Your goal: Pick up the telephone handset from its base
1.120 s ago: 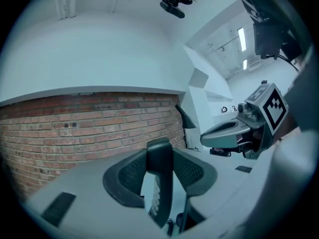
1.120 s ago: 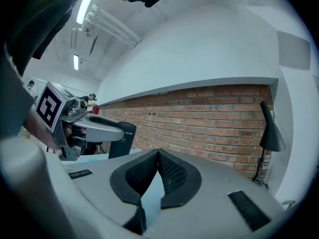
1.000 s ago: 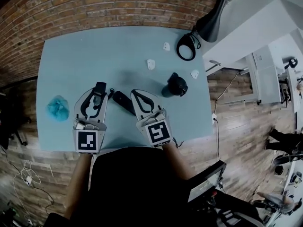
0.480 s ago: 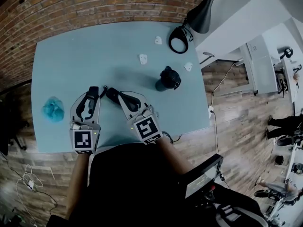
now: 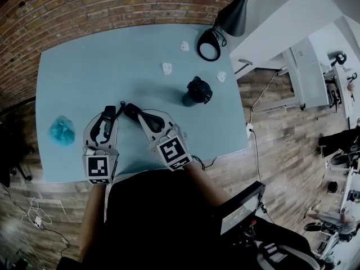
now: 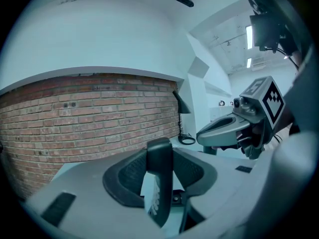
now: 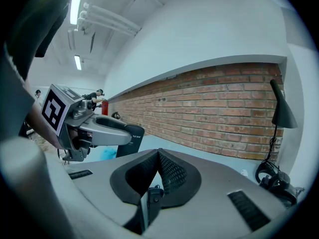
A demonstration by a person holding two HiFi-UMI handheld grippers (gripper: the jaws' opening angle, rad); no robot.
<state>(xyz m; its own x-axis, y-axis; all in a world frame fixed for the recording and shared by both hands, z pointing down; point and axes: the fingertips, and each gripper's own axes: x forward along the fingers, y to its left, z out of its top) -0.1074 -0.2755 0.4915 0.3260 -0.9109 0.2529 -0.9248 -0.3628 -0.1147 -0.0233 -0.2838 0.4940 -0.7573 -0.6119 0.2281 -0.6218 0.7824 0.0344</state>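
Note:
My left gripper (image 5: 108, 118) is shut on the black telephone handset (image 6: 159, 183), which stands upright between its pads (image 6: 130, 176). In the head view the handset (image 5: 108, 113) pokes out past the fingertips, low over the blue table. Just to its right lies the black elongated base (image 5: 130, 109), partly covered by the tip of my right gripper (image 5: 142, 117). The right gripper (image 7: 158, 156) is shut with nothing between its jaws. From the right gripper view the left gripper (image 7: 94, 131) and the handset (image 7: 130, 136) appear close by on the left.
A crumpled blue cloth (image 5: 62, 129) lies at the table's left. A black cup-like object (image 5: 197, 90) stands right of centre. Small white pieces (image 5: 166, 68) lie farther back, beside a black lamp (image 5: 236, 13) with a ring base (image 5: 208, 44). The brick wall runs behind the table (image 5: 84, 61).
Both grippers have sunk a little toward the table and drawn closer together. The left one still holds the handset; the right one's tip now overlaps the base.

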